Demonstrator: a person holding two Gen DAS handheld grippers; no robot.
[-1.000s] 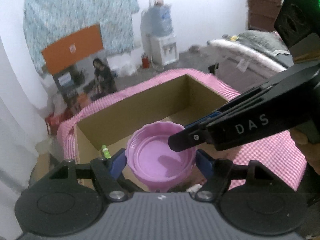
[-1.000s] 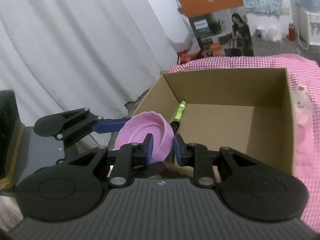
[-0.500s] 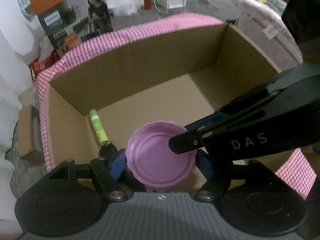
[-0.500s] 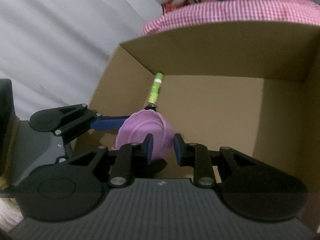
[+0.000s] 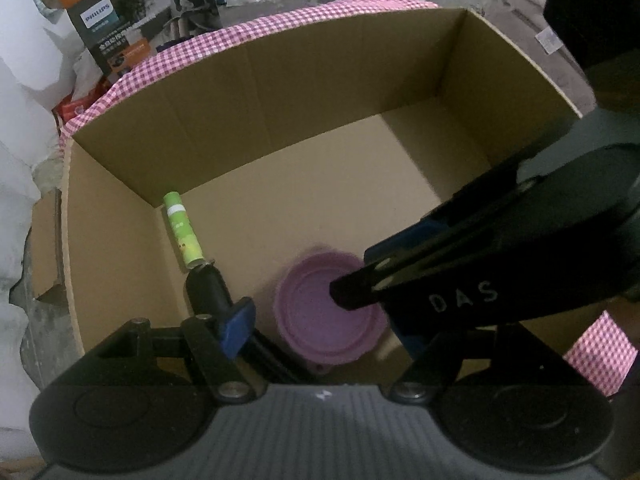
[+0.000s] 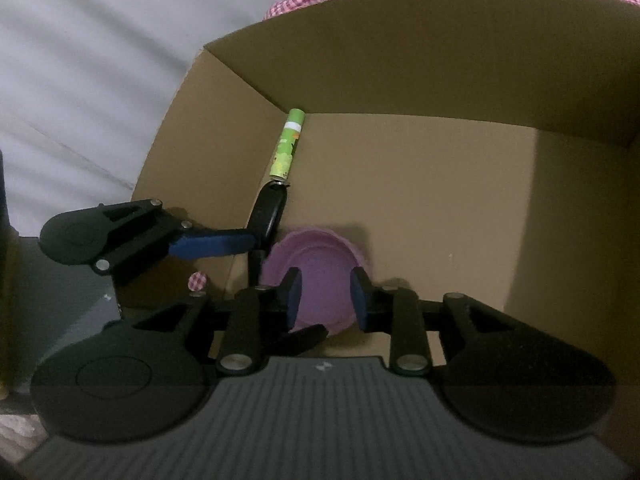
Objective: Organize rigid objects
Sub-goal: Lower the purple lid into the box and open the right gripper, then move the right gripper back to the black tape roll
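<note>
My left gripper (image 5: pixel 320 328): jaws opening, clear of bowl | my right gripper (image 6: pixel 326 300): jaws opening astride its rim | pink bowl (image 5: pixel 320 320): on cardboard box (image 5: pixel 320 80) floor, near green tube (image 5: pixel 182 232)

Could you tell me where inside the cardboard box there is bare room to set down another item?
The box floor lies bare from the far wall across to the right wall. It is crowded along the left wall and near edge: green tube, black object, pink bowl, and both opening claws, left and right.

A pink checked cloth (image 5: pixel 280 28) lies beneath; a Philips carton (image 5: pixel 108 36) stands beyond.
</note>
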